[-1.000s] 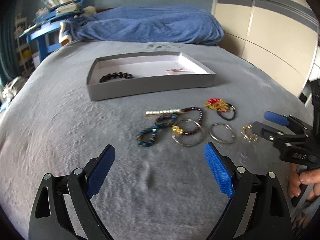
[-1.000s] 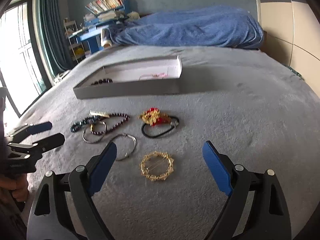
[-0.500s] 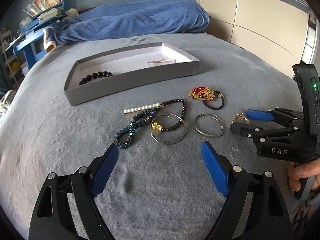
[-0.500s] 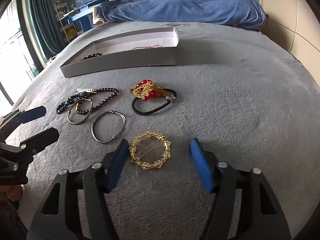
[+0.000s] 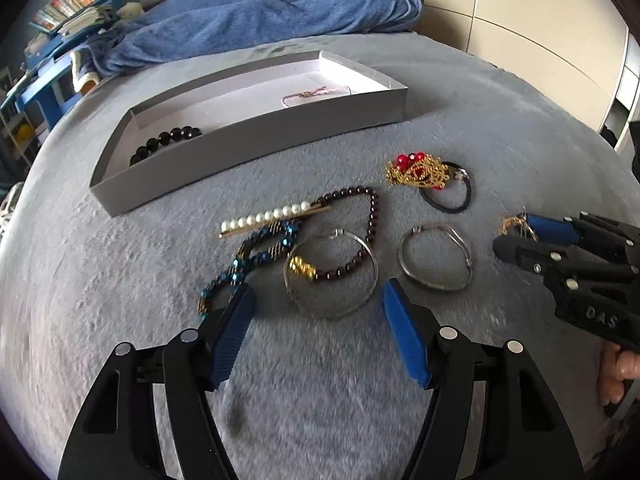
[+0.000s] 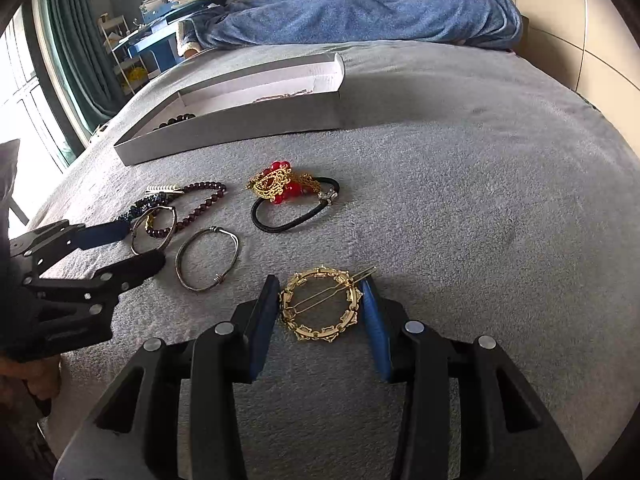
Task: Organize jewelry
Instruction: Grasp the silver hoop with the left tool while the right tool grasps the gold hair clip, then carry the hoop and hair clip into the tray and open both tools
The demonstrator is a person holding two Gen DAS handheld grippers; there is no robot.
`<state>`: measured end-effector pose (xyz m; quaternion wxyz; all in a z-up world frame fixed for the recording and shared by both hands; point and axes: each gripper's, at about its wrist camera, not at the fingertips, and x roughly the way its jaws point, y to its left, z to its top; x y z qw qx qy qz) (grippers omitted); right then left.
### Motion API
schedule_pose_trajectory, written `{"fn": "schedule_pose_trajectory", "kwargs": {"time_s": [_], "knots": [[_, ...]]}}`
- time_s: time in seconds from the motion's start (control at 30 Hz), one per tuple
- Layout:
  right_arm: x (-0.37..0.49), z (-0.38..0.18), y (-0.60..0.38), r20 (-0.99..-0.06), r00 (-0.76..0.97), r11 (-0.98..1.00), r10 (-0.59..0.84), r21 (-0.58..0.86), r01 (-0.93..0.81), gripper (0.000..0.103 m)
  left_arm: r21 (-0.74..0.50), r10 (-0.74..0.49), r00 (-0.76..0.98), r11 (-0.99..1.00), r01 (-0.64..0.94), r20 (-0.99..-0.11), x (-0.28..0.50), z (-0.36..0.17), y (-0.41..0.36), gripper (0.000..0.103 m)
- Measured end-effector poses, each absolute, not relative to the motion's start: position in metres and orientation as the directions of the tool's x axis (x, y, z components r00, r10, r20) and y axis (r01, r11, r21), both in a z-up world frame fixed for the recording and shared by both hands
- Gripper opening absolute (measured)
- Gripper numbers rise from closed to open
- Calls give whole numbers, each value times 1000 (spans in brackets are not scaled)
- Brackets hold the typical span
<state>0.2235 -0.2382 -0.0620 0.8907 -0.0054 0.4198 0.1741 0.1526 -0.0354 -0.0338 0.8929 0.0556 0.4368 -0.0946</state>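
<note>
My right gripper (image 6: 319, 286) is closing on a round gold hair clip (image 6: 320, 308) that lies on the grey bed, and its blue pads touch the clip's two sides. My left gripper (image 5: 316, 292) is also closing, with its pads apart. A silver bangle with a gold bead (image 5: 332, 314) lies partly between its tips, untouched. Around it are a blue bead bracelet (image 5: 248, 256), a pearl hair pin (image 5: 268, 214), a dark red bead bracelet (image 5: 372, 216) and a plain silver bangle (image 5: 436, 286). A black hair tie with a red and gold ornament (image 6: 280, 188) lies behind.
A shallow grey box (image 5: 256, 136) stands further back and holds a black bead bracelet (image 5: 166, 142) and a thin pink chain (image 5: 316, 94). A blue blanket (image 5: 260, 12) is heaped at the head of the bed. A hand (image 5: 624, 364) grips the right tool.
My right jaws have narrowed from wide apart to the gold clip's sides. My left gripper has come forward to the bangle with the gold bead, and its jaws have narrowed.
</note>
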Motion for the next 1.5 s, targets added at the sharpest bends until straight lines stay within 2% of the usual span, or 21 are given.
{"fn": "schedule_pose_trajectory", "kwargs": {"time_s": [0.13,0.2,0.27,0.7,1.1,1.5], "knots": [[223,-62,-238,-750,587,939,306,137,-315,41,16,-116,599,977,211,-792,158,-36,-38,68],[224,-62,-238,-750,586,939,307,139,-315,41,11,-123,602,977,213,-789,157,-36,-38,62],[223,-62,-238,-749,587,939,307,138,-315,41,1,-138,606,975,223,-783,154,-35,-38,49],[217,-57,-240,-708,609,924,358,174,-341,41,-97,-234,675,967,234,-700,113,-16,-17,49],[188,-32,-226,-579,705,896,410,109,-431,41,-111,-178,745,984,140,-643,100,-2,13,49],[178,-27,-212,-565,718,880,406,29,-475,41,-157,-172,759,983,92,-629,97,-6,29,49]]}}
